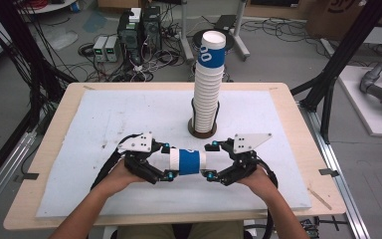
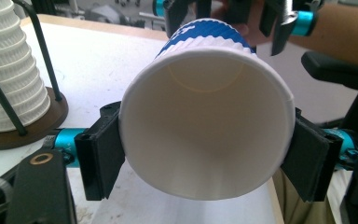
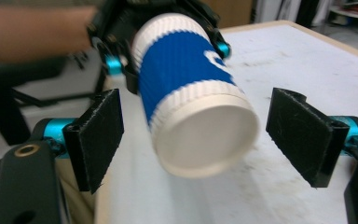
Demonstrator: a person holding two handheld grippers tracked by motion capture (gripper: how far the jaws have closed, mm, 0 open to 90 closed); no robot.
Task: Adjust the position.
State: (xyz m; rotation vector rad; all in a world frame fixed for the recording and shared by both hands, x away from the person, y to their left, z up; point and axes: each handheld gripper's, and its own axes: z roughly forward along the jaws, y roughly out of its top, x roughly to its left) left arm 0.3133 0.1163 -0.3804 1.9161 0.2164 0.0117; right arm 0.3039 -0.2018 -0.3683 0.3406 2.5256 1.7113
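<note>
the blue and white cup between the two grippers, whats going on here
A person at the table holds a gripper in each hand. The left gripper grips the blue and white paper cup near its open rim, holding it sideways above the white mat. The right gripper faces the cup's base with its fingers apart, not touching it. Behind stands a tall stack of cups in a wire holder.

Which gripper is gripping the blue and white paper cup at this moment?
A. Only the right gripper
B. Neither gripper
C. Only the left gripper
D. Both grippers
C: the left gripper presses its pads on the cup near its rim, while the right gripper stands open with gaps around the cup's base.
</note>
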